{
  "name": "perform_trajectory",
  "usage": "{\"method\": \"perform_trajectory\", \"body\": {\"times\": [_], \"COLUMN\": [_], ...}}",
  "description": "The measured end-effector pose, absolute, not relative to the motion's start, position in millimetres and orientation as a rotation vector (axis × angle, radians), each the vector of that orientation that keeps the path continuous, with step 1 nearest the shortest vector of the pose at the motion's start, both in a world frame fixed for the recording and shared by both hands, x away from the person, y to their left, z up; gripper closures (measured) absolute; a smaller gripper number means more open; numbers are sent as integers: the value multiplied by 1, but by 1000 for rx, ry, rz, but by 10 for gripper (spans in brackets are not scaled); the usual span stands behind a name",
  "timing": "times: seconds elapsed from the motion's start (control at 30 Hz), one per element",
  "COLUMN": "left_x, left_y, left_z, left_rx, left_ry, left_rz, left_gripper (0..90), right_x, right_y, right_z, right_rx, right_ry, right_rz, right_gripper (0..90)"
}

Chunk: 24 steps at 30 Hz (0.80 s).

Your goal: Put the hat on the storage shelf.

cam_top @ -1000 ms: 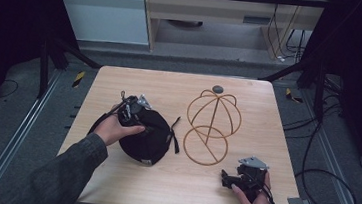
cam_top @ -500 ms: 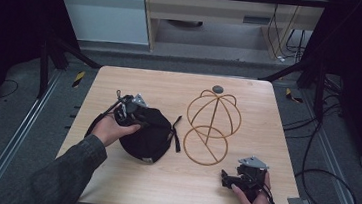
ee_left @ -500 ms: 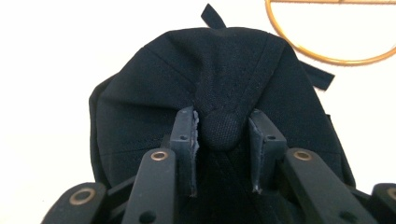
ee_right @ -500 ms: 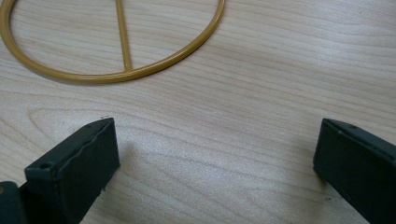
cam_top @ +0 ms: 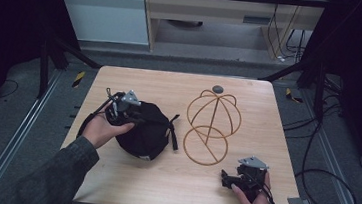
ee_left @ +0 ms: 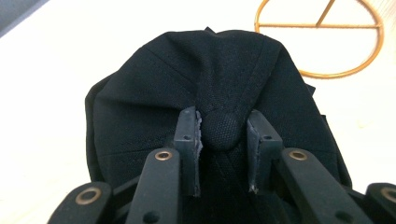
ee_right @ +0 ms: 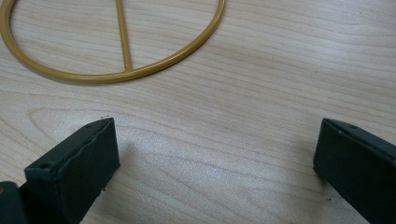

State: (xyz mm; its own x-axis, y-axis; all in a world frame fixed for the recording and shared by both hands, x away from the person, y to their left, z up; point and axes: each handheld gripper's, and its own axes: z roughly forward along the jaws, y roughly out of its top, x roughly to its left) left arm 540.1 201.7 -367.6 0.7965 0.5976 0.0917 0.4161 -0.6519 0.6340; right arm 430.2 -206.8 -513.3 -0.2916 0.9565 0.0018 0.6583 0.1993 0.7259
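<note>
On cap button: left tongs

Cap left, wire stand right of it, both on the tabletop.
The cap lies just beside the wire stand; the left gripper sits at the cap's left side, the right gripper near the front right edge, before the stand.

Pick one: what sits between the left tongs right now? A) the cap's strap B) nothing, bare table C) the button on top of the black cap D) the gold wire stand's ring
C: in the left gripper view the left tongs close on either side of the round button on top of the black cap.
</note>
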Motion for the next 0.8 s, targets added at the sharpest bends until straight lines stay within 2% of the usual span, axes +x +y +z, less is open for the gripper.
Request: {"method": "perform_trajectory", "body": {"times": [0.8], "left_x": [521], "left_y": [219], "left_z": [-323], "left_rx": [2324], "left_ry": [712], "left_rz": [445], "left_gripper": [713], "right_x": [430], "right_y": [-207], "right_z": [-513], "right_rx": [1502], "right_ry": [2026], "right_rz": [872], "right_gripper": [4]}}
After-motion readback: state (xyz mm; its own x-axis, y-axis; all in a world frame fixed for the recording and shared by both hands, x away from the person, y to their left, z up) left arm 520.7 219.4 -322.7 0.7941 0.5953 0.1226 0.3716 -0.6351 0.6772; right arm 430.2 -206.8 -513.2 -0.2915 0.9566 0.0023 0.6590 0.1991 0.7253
